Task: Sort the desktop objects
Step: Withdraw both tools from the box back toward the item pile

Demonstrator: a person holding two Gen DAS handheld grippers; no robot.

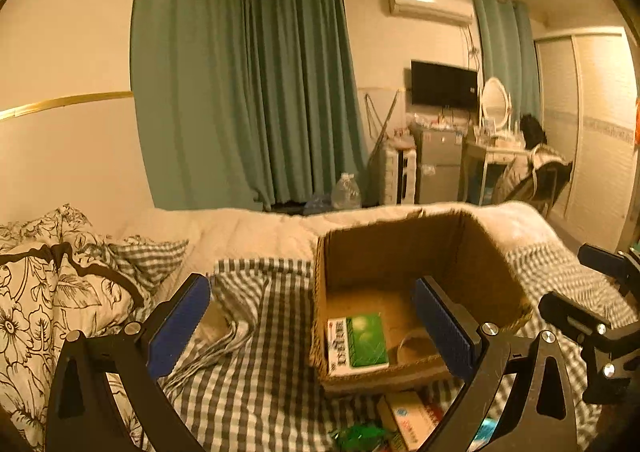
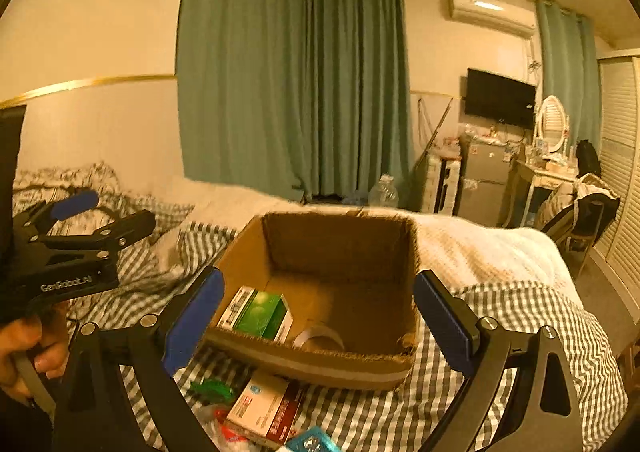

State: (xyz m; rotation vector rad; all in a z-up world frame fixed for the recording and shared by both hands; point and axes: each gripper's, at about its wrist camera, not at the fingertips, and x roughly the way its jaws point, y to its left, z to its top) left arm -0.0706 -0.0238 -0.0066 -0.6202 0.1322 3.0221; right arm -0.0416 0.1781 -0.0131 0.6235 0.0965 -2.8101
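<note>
One green-white box [image 1: 357,343] in carton [image 1: 472,252]

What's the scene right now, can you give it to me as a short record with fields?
surface: bed with checked blanket
container: open cardboard box on the blanket
in box: green and white carton; tape roll
outside box, near side: white and red carton; green wrapped item; teal packet
left gripper: open, empty
right gripper: open, empty, over the box's near wall
</note>
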